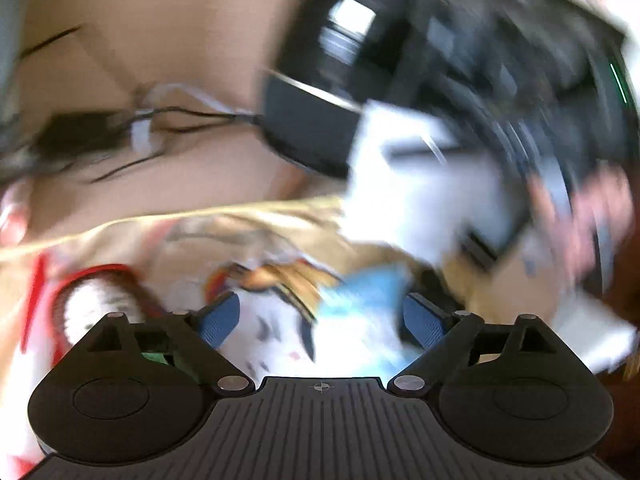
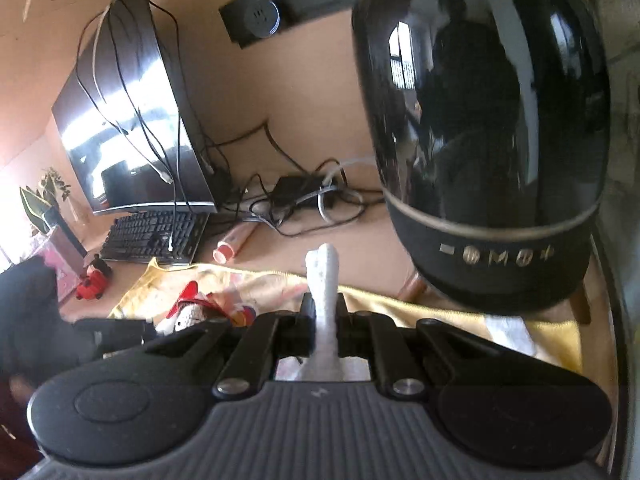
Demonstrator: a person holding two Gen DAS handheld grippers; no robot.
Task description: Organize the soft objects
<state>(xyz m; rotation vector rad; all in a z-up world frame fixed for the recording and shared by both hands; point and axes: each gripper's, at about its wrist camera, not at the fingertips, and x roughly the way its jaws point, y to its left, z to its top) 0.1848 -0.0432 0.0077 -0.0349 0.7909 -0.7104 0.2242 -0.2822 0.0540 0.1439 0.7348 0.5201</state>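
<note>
Right gripper (image 2: 323,320) pinches a white cloth (image 2: 325,280) just in front of the black speaker (image 2: 480,120); I'd keep it clamped and lift clear. Left gripper (image 1: 320,316) is spread over blue-and-white soft things (image 1: 360,300) on the yellow blanket (image 1: 248,224). Only the right view shows the monitor (image 2: 132,120) and keyboard (image 2: 156,236) beyond the speaker; the left view is blurred.

I'm at a home desk: a monitor (image 2: 132,120), keyboard (image 2: 154,236), tangled cables (image 2: 296,200), a potted plant (image 2: 44,196) and a glossy black speaker (image 2: 488,140).
</note>
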